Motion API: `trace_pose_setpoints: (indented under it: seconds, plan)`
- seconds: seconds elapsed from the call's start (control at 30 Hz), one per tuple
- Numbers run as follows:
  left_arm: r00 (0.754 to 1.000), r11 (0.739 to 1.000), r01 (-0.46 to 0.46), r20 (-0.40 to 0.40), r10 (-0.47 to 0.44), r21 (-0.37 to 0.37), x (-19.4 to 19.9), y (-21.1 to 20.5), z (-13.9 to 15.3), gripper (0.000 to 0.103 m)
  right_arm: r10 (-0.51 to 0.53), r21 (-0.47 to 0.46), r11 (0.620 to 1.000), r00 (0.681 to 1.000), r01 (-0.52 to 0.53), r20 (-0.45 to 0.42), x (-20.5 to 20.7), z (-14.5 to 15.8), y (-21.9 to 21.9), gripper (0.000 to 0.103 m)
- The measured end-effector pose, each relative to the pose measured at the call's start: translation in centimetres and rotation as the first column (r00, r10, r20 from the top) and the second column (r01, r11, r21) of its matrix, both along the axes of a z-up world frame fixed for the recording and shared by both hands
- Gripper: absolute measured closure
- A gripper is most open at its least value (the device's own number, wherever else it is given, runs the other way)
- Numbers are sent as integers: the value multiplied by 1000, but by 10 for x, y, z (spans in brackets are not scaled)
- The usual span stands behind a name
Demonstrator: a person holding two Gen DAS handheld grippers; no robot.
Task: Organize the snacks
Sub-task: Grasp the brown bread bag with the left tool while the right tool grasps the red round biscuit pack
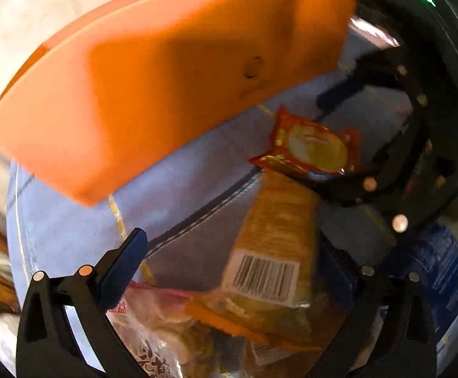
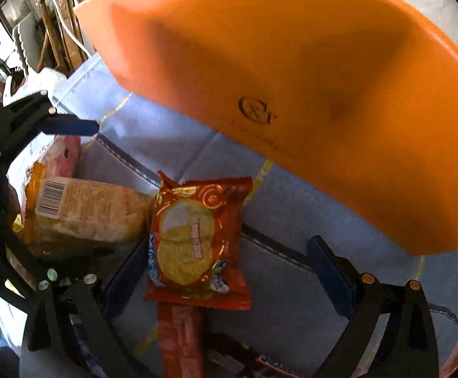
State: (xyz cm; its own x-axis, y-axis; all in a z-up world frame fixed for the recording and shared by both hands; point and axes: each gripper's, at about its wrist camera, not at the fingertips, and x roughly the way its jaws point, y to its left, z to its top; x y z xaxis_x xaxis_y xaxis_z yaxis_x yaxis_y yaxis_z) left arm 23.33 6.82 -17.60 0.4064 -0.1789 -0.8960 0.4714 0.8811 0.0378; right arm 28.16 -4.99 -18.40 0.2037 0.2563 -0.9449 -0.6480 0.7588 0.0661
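Right wrist | red cracker packet point(image 2: 197, 239) (glossy, two round crackers pictured) | flat

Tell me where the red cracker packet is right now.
The red cracker packet lies on the blue cloth between the open right gripper fingers, with the barcoded yellow snack pack to its left and the orange box beyond it.

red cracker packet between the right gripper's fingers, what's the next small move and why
Probably close the right gripper on the red cracker packet. Its fingers stand open on either side of the packet, which lies flat on the blue cloth, apart from the orange box. Once gripped, it could be lifted toward that box.
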Motion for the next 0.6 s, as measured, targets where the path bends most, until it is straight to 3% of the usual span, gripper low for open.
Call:
trace_pose_setpoints:
  seconds: [0.03, 0.07, 0.1, 0.13, 0.2, 0.3, 0.4, 0.6]
  plan:
    - [999, 999, -32, -17, 32, -19, 0, 4, -2, 27, -5, -15, 1000, 1000, 6, 22, -3, 1, 1, 27]
    - [999, 999, -46, -22, 46, -22, -1, 6, -3, 35, -16, -36, 999, 998, 18, 58, -7, 3, 2, 39]
    - [998, 997, -65, -15, 65, -28, -2, 7, -1, 61, -12, -26, 1000, 998, 14, 66, -11, 5, 3, 61]
    - [995, 995, -95, -19, 95, -30, -3, 8, 1, 68, -24, -46, 999, 996, 28, 81, -14, 8, 5, 63]
    - [992, 992, -124, -36, 123, -23, -6, 6, 3, 68, -68, -48, 996, 996, 71, 57, -16, 9, 4, 63]
    - [997, 996, -78, 23, 79, -37, -25, -7, 17, 68, -127, -32, 991, 990, 129, 63, -26, 16, -2, 63]
    - [993, 992, -90, 73, 96, -89, -37, -12, 36, 68, -140, -25, 989, 986, 143, 95, -31, 27, -10, 63]
    - [972, 971, -136, 166, 169, -194, -55, -4, 82, 68, -216, 77, 975, 966, 206, 145, -46, 78, -38, 63]
